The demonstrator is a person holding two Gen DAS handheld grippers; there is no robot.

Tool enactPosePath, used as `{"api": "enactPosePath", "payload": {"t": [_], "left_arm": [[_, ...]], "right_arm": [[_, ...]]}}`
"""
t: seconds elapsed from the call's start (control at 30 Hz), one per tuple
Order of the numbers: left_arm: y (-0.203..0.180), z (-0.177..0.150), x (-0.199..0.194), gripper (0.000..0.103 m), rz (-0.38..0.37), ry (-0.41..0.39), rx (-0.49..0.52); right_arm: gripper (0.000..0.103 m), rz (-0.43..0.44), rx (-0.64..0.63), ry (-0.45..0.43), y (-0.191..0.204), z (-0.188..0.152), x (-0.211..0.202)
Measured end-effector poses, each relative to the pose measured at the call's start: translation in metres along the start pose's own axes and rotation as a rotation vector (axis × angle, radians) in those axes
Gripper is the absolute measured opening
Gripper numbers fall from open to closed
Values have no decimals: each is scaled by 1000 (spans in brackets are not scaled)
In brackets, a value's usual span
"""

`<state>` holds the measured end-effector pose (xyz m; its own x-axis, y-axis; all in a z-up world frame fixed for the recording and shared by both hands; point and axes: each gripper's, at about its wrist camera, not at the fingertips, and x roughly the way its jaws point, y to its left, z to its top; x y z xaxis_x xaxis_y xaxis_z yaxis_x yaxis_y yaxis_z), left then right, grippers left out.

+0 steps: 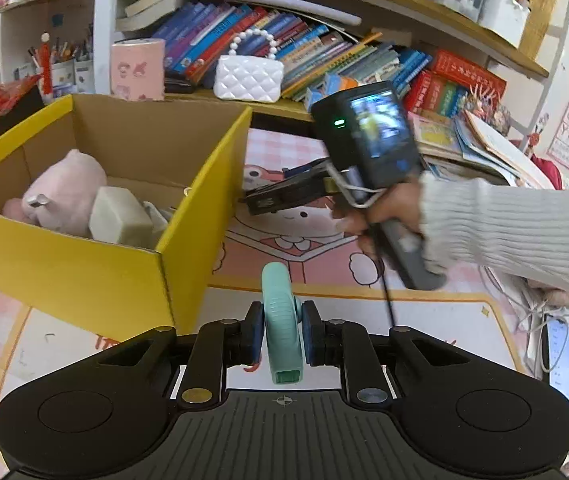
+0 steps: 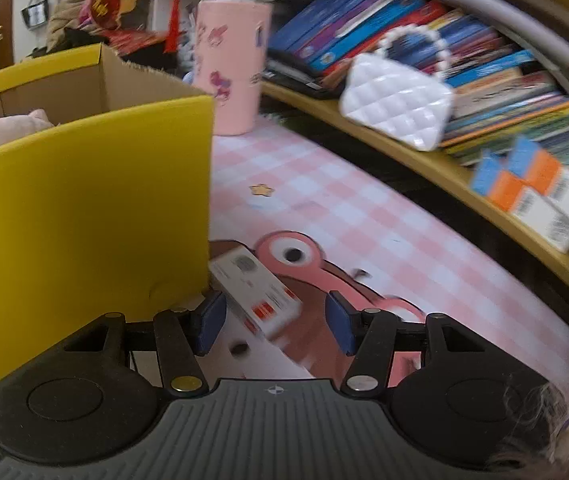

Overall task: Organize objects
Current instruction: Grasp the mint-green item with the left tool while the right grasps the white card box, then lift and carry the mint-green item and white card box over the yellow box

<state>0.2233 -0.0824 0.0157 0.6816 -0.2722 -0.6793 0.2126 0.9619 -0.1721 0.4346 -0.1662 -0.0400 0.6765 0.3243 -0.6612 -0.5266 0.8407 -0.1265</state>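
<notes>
In the left wrist view my left gripper (image 1: 282,332) is shut on a mint-green plastic tool (image 1: 280,320), which stands upright between the blue pads above the pink mat. A yellow cardboard box (image 1: 84,276) to the left holds a pink plush (image 1: 66,192) and a pale block (image 1: 118,216). My right gripper (image 1: 262,200), held by a hand in a white knit sleeve, points at the box's right wall. In the right wrist view the right gripper (image 2: 275,324) is open. A small white-and-red carton (image 2: 256,292) lies on the mat just beyond its pads, beside the yellow box (image 2: 84,220).
A low shelf of books (image 2: 364,32) runs behind the mat, with a white quilted purse (image 2: 396,104) on its edge. A pink canister (image 2: 230,68) stands past the box. A lit phone (image 1: 562,356) and cables lie at the right edge.
</notes>
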Motion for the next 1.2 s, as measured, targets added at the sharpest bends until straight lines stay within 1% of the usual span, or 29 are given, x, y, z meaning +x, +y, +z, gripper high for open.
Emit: {"api": "enactPosePath", "payload": {"t": [0.07, 0.13, 0.17, 0.2, 0.33, 0.43, 0.57, 0.63, 0.73, 0.87, 1.0, 1.1, 1.2], "left_arm": [[3, 1, -2, 18, 4, -4, -8], [5, 2, -3, 18, 7, -6, -17], [5, 2, -3, 18, 7, -6, -19], [6, 1, -3, 18, 7, -5, -19], [5, 1, -2, 18, -5, 1, -2], [4, 0, -3, 18, -23, -2, 26], [2, -5, -7, 18, -54, -2, 51], [2, -9, -11, 18, -68, -5, 61], [6, -15, -19, 18, -89, -9, 66], [21, -27, -33, 18, -112, -19, 71], [44, -43, -47, 18, -114, -19, 86], [62, -55, -58, 18, -107, -21, 80], [77, -66, -68, 18, -107, -10, 57]], "right_arm": [[51, 1, -11, -14, 2, 5, 10], [41, 30, 26, -6, -5, 10, 17], [33, 70, 72, 5, -11, 12, 20], [29, 86, 108, 15, -14, 13, 21], [28, 71, 119, 32, -10, 10, 14], [28, 55, 164, 53, -9, 0, 1], [28, 15, 220, 71, -6, -21, -27], [28, -4, 243, 53, 0, -32, -46], [28, -49, 290, 30, 17, -47, -80], [28, -108, 368, 71, 49, -65, -119], [28, -171, 467, 114, 86, -78, -156], [28, -200, 533, 108, 115, -83, -185], [28, -226, 568, 105, 147, -87, -206]]}}
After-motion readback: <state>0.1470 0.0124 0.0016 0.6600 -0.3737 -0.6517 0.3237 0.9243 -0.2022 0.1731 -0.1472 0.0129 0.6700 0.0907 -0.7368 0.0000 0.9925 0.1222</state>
